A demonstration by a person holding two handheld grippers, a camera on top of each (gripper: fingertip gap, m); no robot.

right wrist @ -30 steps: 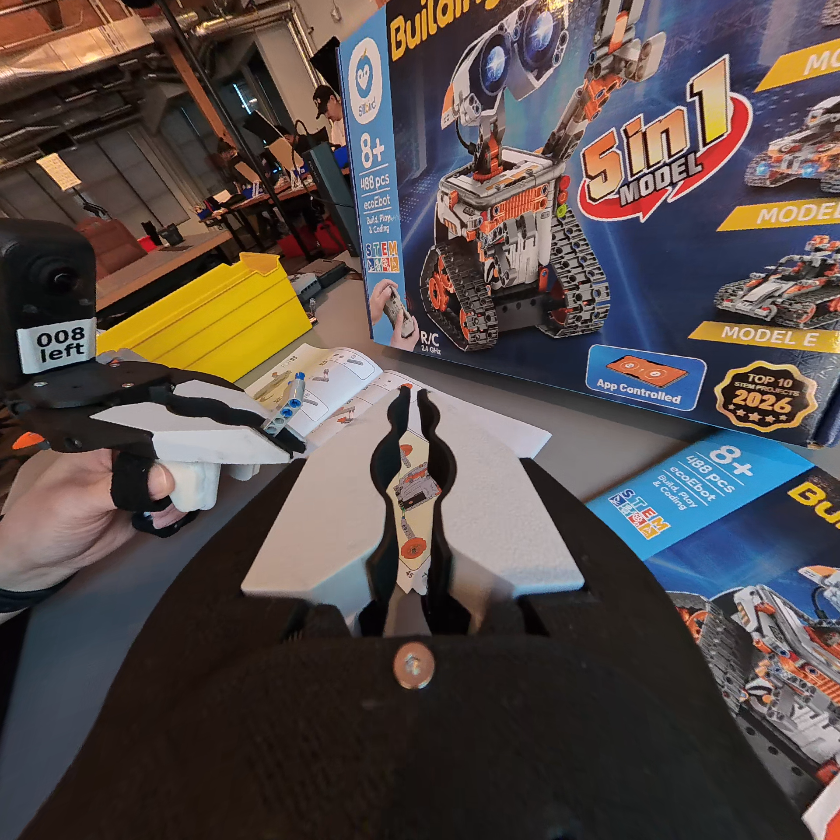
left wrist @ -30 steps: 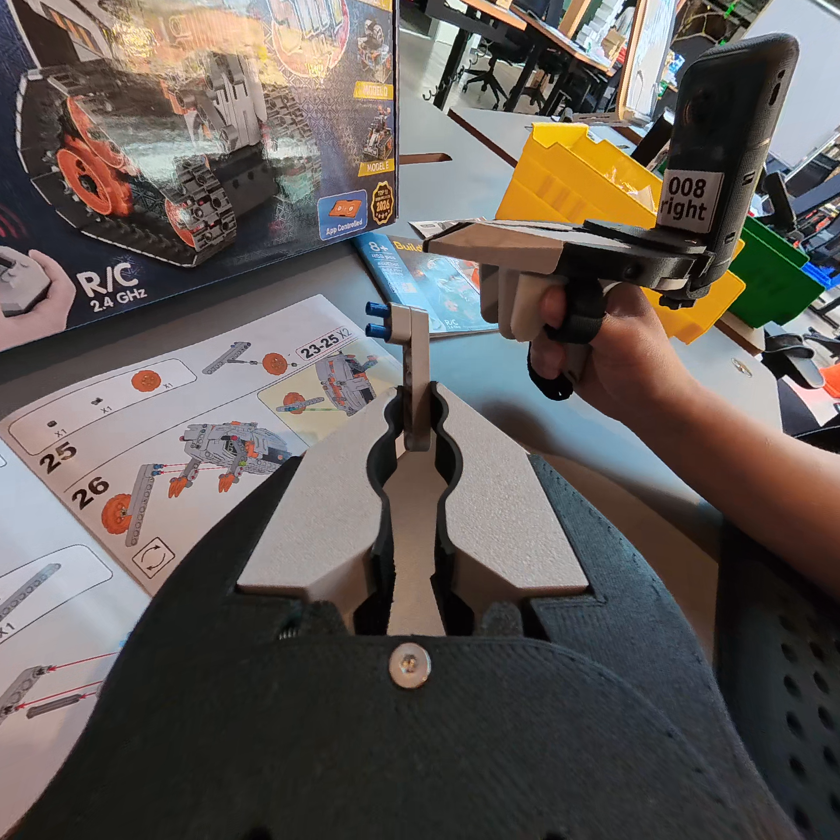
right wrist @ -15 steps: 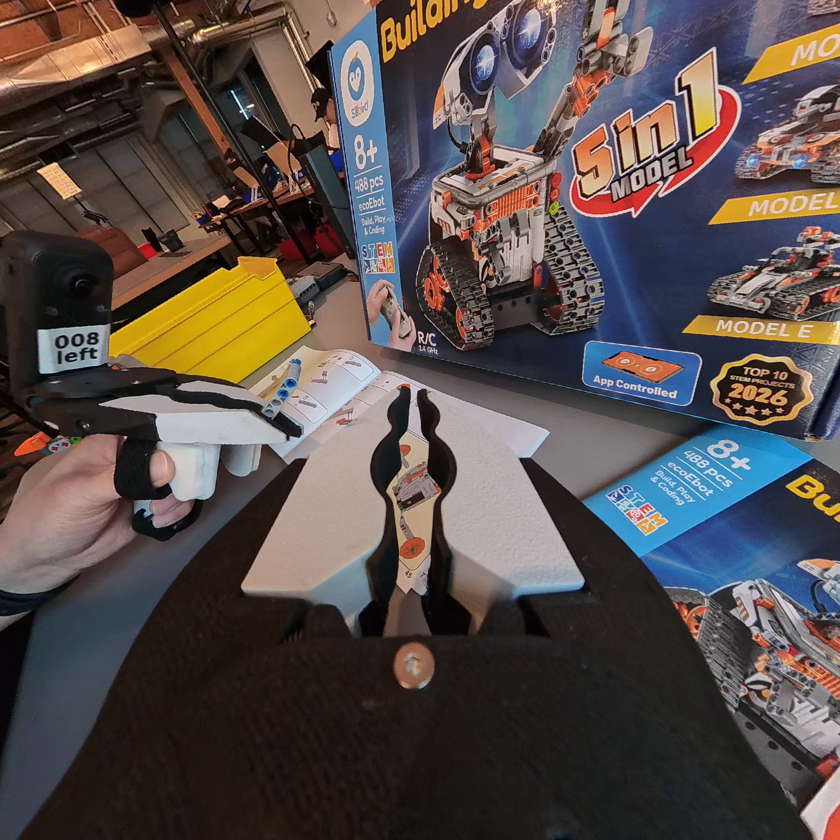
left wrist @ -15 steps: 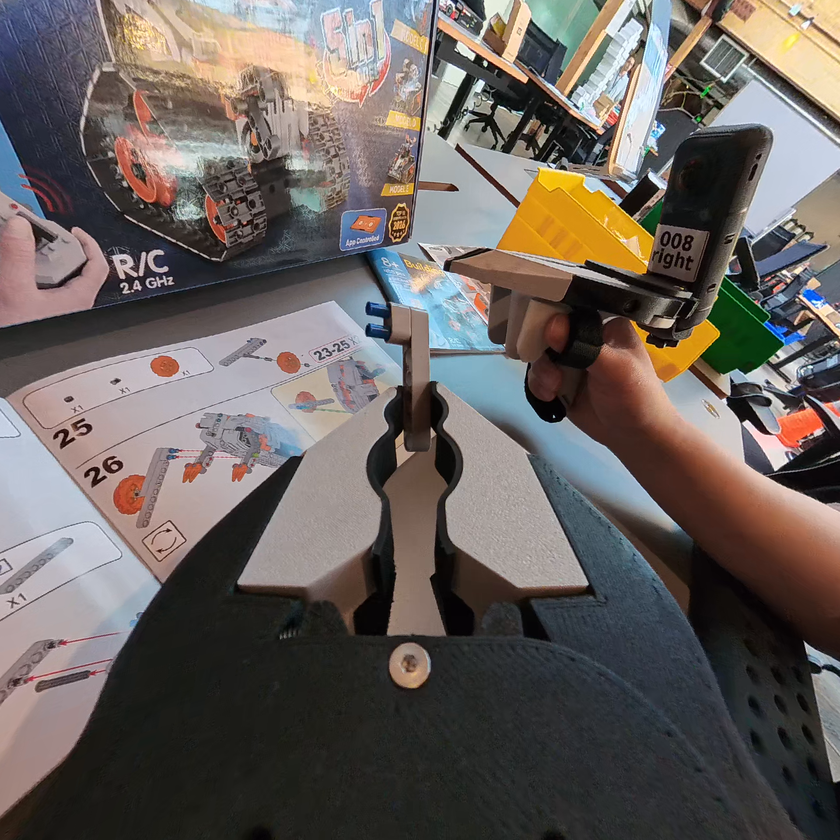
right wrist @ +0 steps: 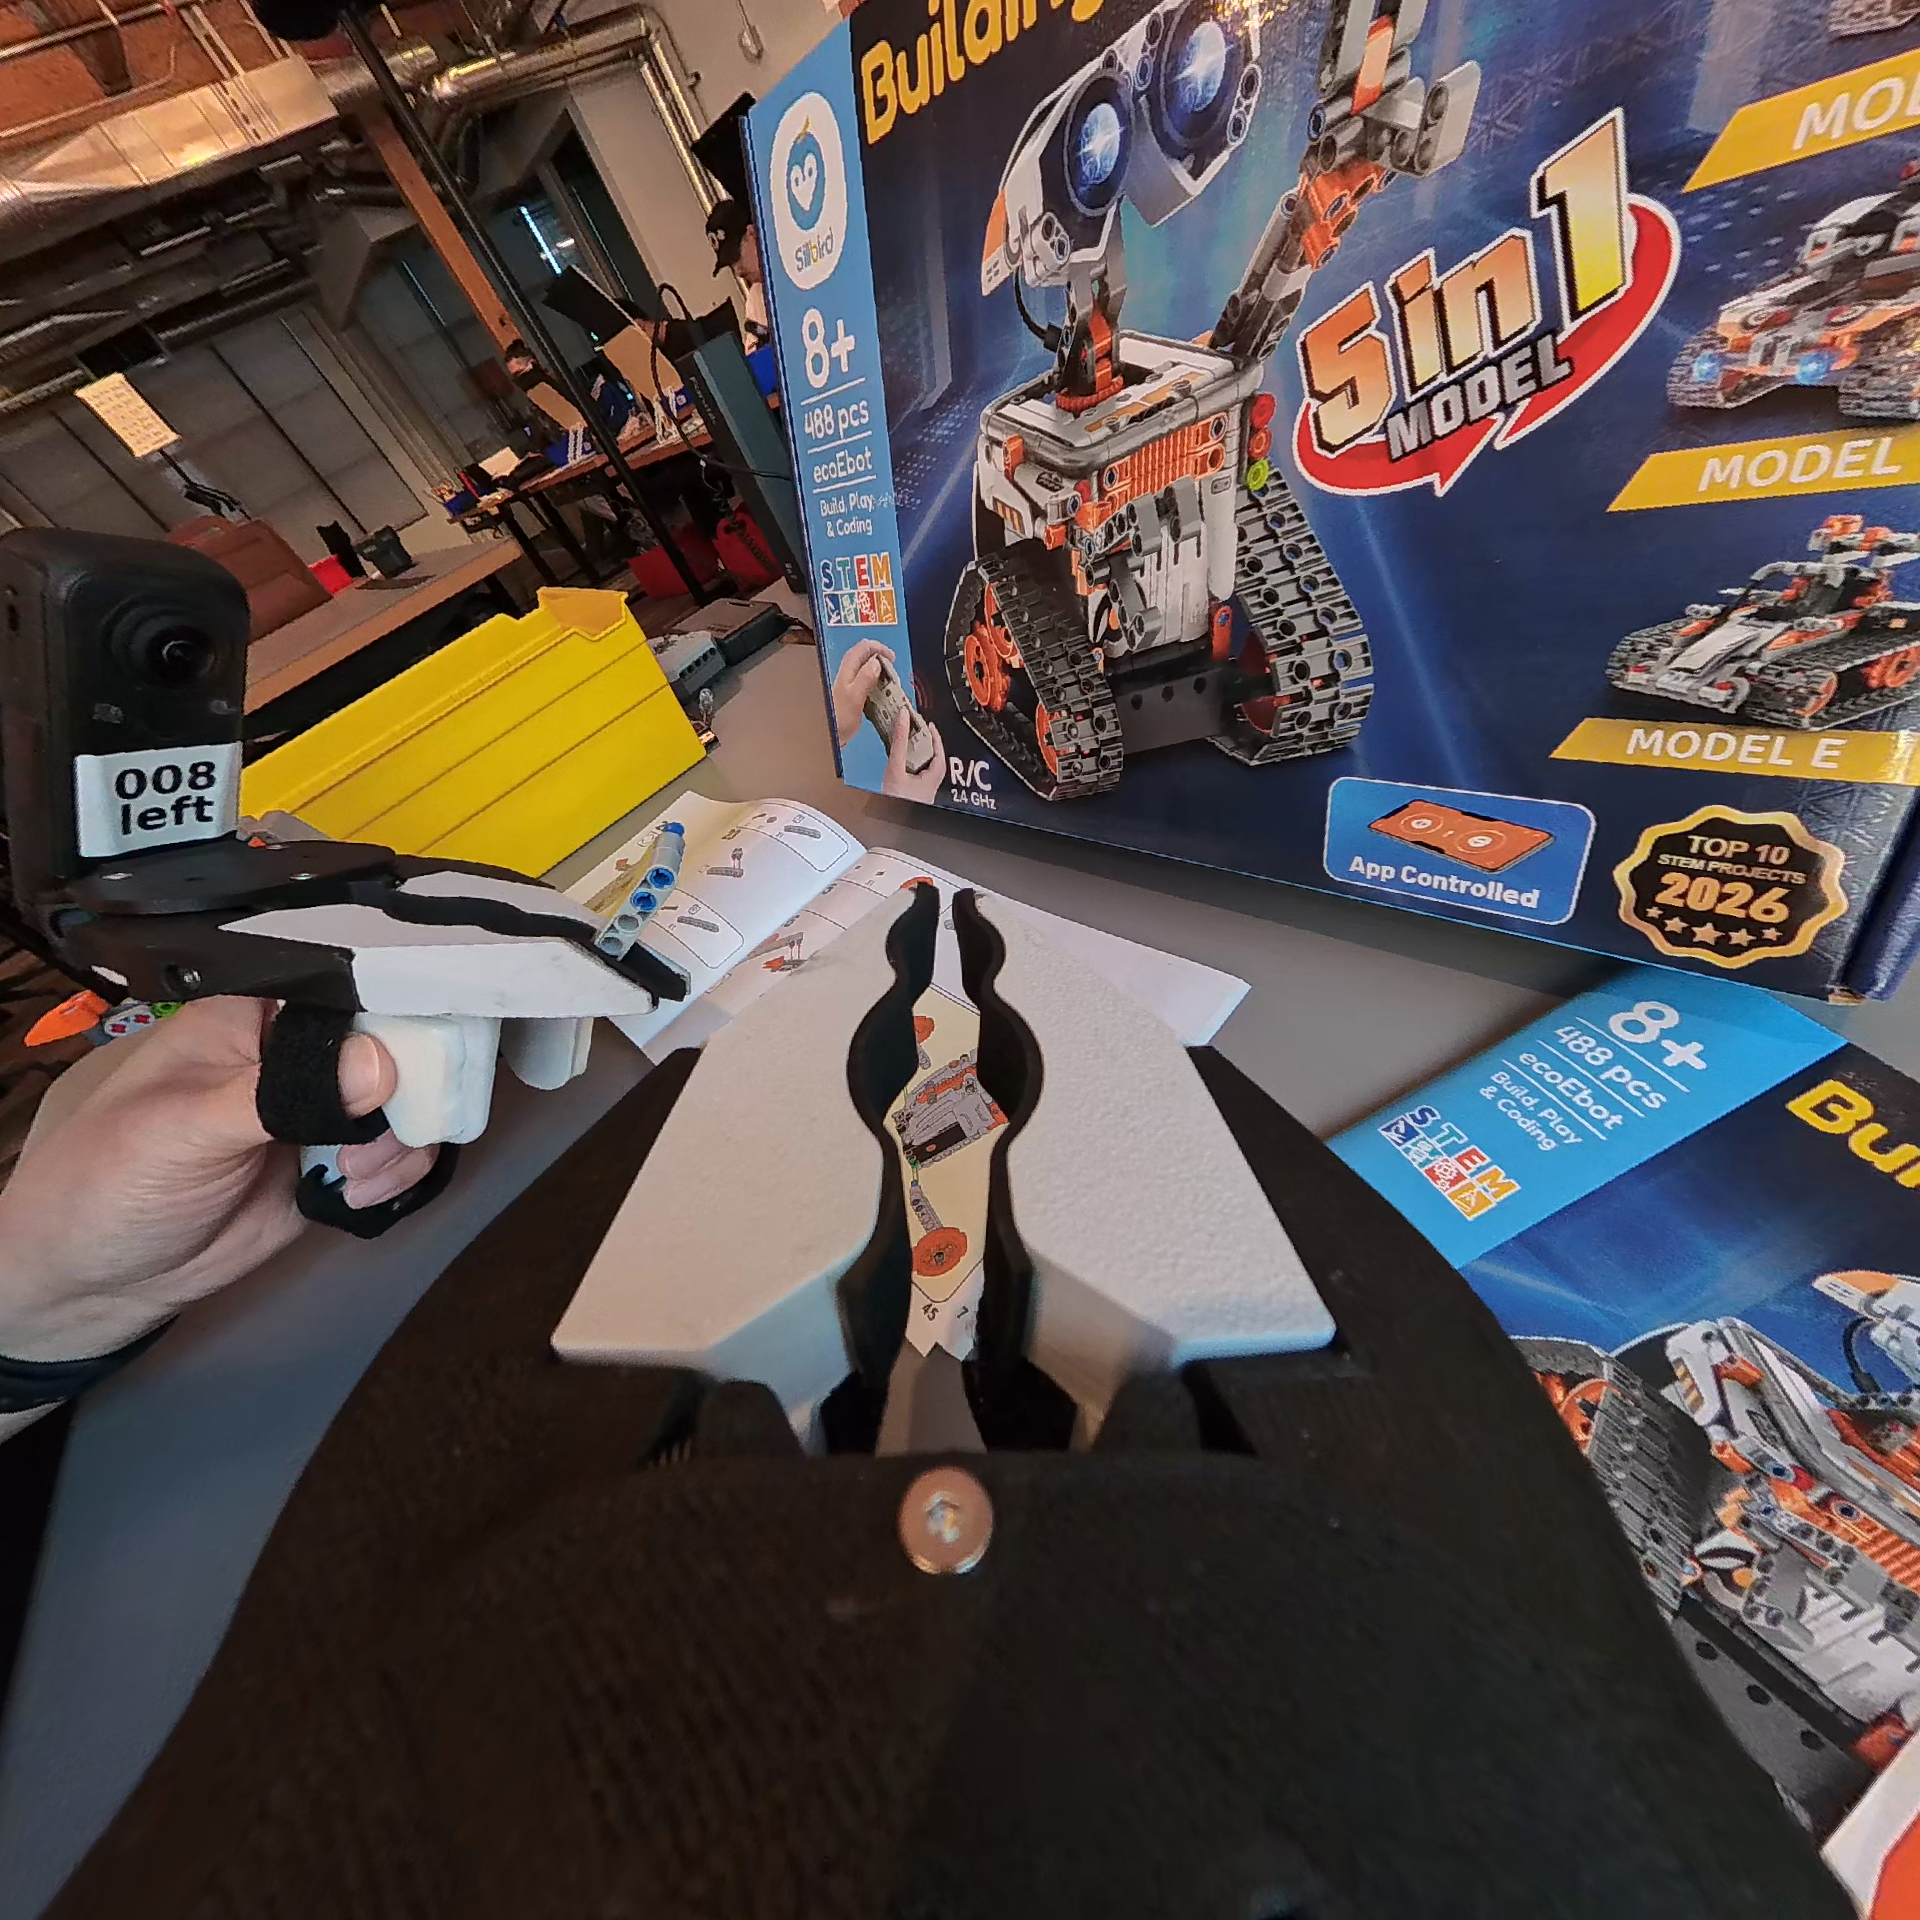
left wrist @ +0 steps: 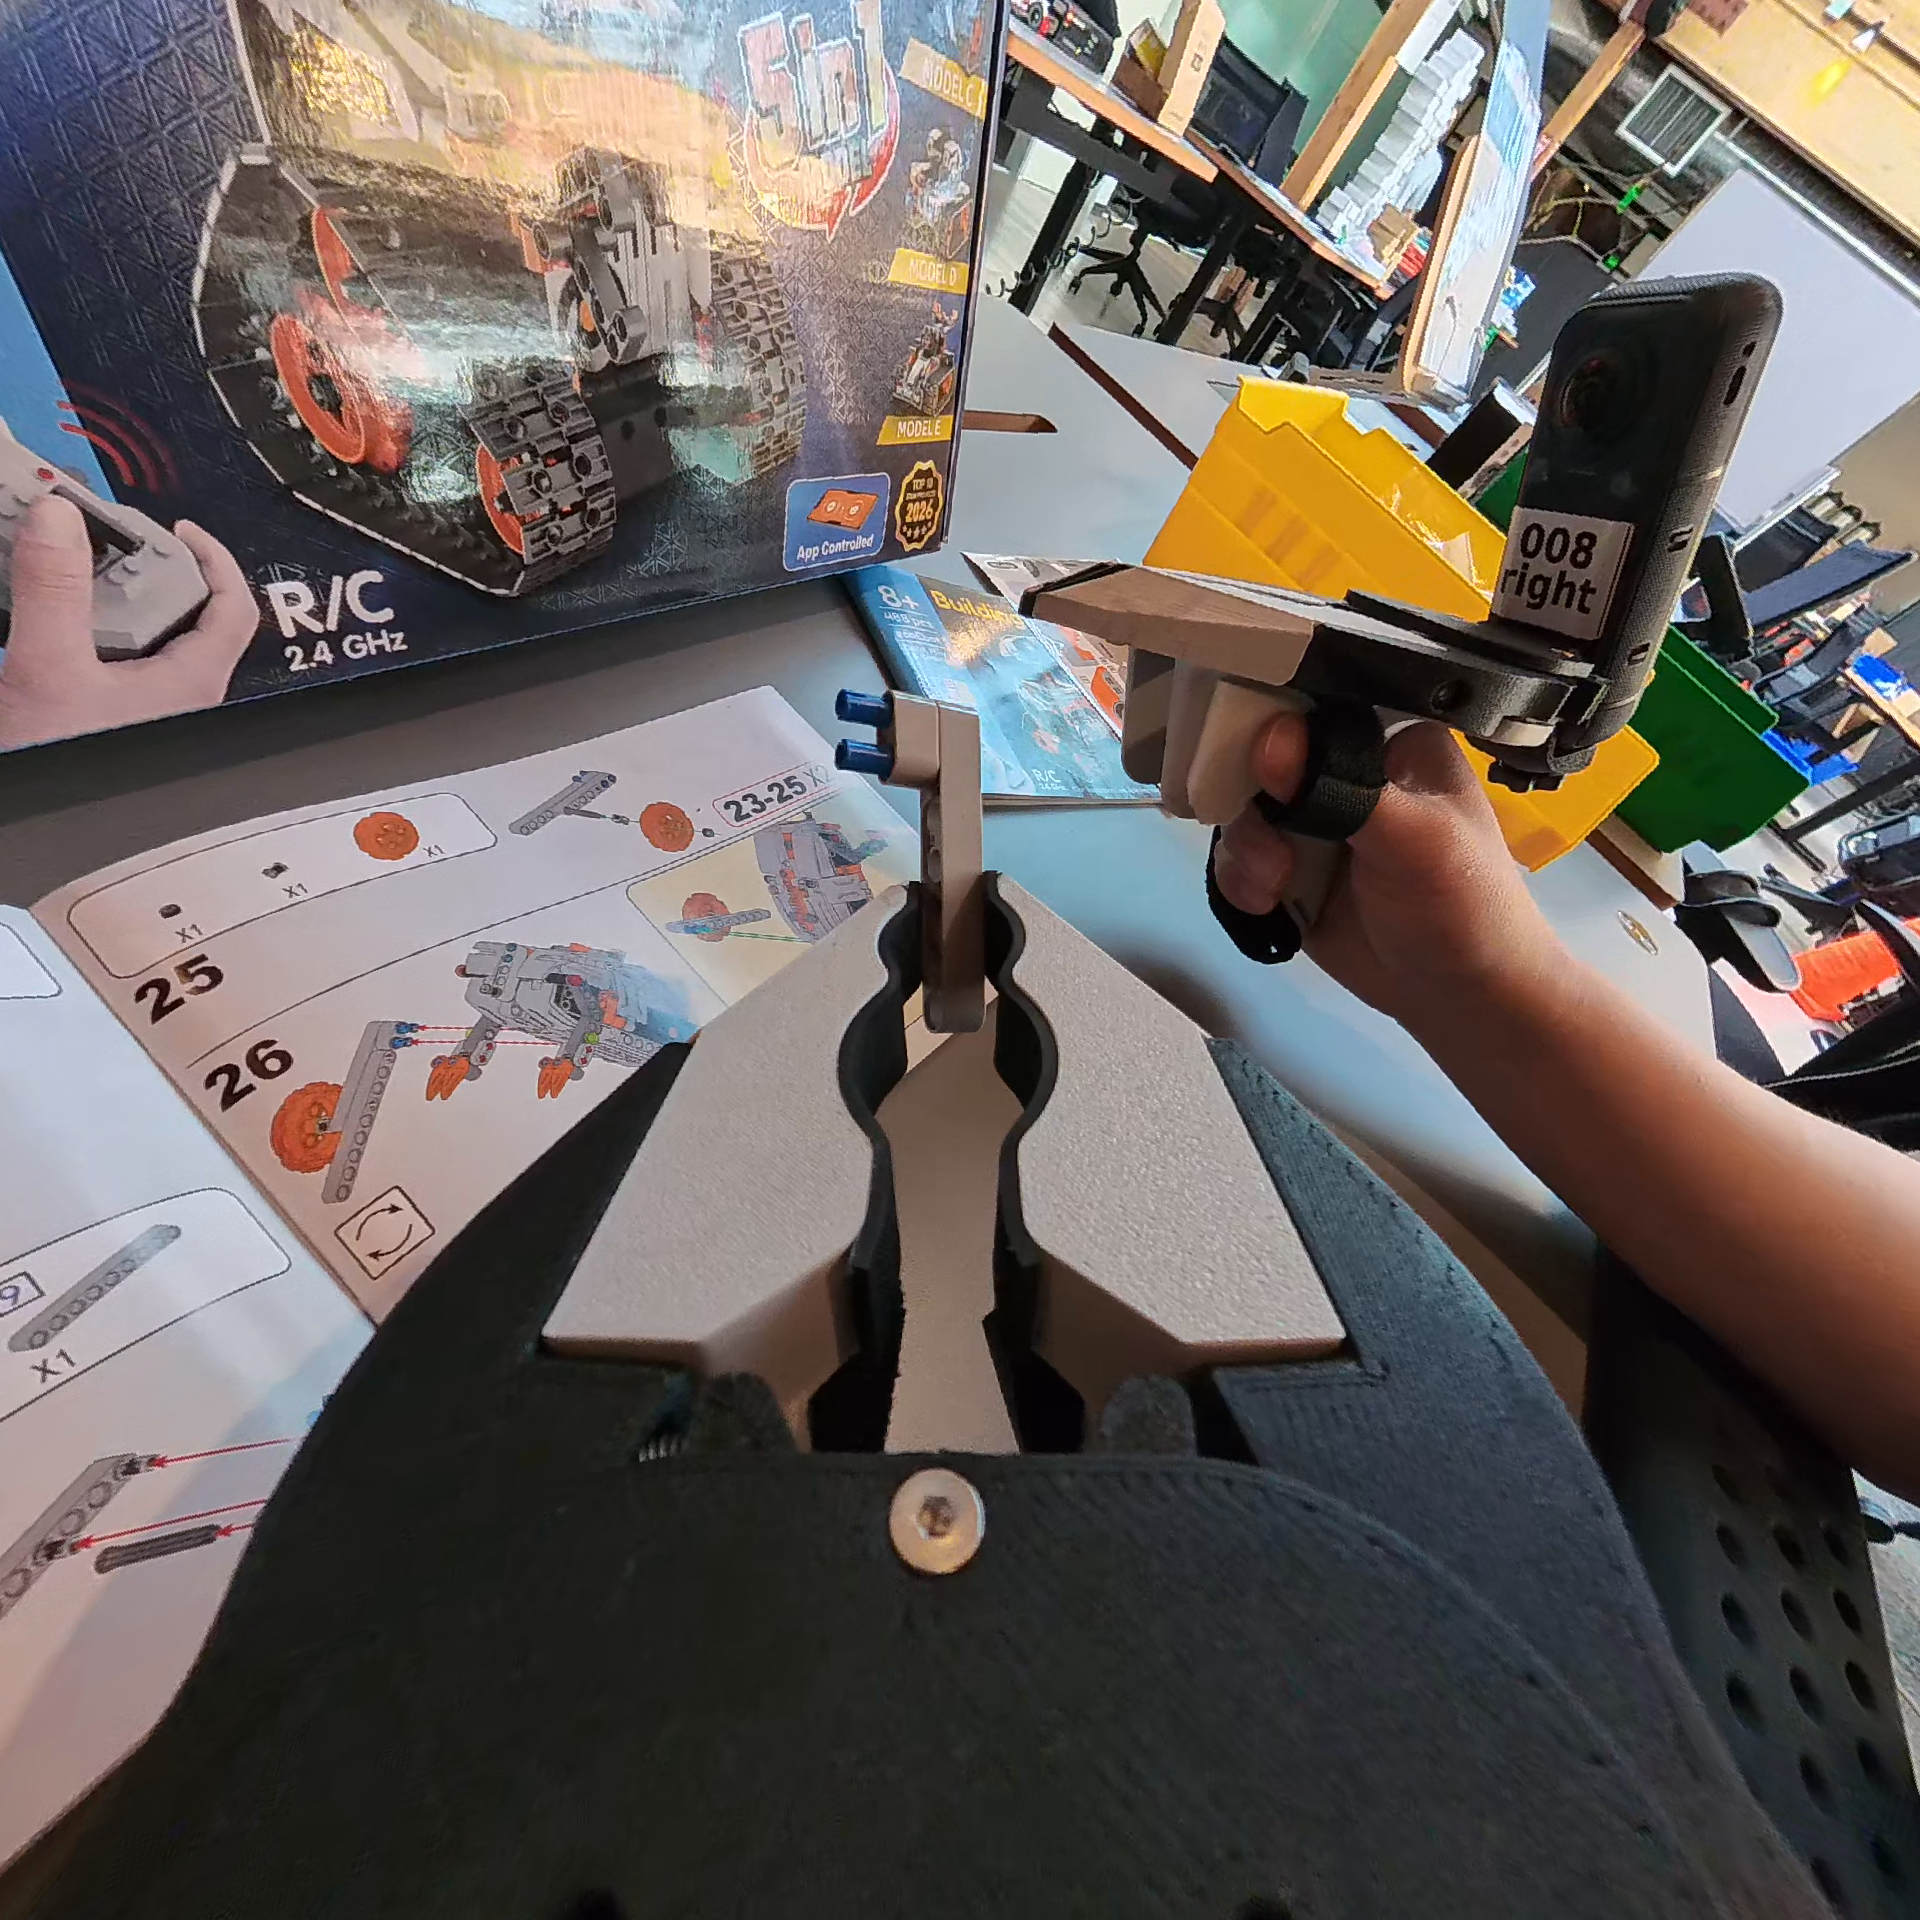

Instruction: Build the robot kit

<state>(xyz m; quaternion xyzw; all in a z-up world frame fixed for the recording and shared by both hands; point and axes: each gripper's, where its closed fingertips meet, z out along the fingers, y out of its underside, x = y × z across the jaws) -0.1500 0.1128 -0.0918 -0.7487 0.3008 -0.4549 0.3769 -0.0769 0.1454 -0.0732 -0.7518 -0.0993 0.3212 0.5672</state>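
My left gripper (left wrist: 951, 906) is shut on a grey beam (left wrist: 954, 831) that stands upright out of its jaws, with two blue pins (left wrist: 860, 734) at the top end pointing left. It hangs above an open instruction booklet (left wrist: 416, 935). In the right wrist view the left gripper (right wrist: 665, 977) and its beam (right wrist: 646, 883) show at left. My right gripper (right wrist: 940, 906) is shut and empty, held above the table near the booklet (right wrist: 748, 883). In the left wrist view it (left wrist: 1039, 603) hovers up and to the right of the beam, apart from it.
A large toy-robot box (right wrist: 1351, 416) stands at the back, also in the left wrist view (left wrist: 520, 312). A blue manual (right wrist: 1610, 1143) lies flat at right. A yellow bin (left wrist: 1330, 520) and a green bin (left wrist: 1704, 727) sit behind the right hand; another yellow bin (right wrist: 468, 748) sits at left. The gap from one gripper's tips to the other's is roughly 9 cm.
The left gripper has turned slightly, so the box slid left and more of the room shows. The two grippers stay about as far apart. Both grips are unchanged.
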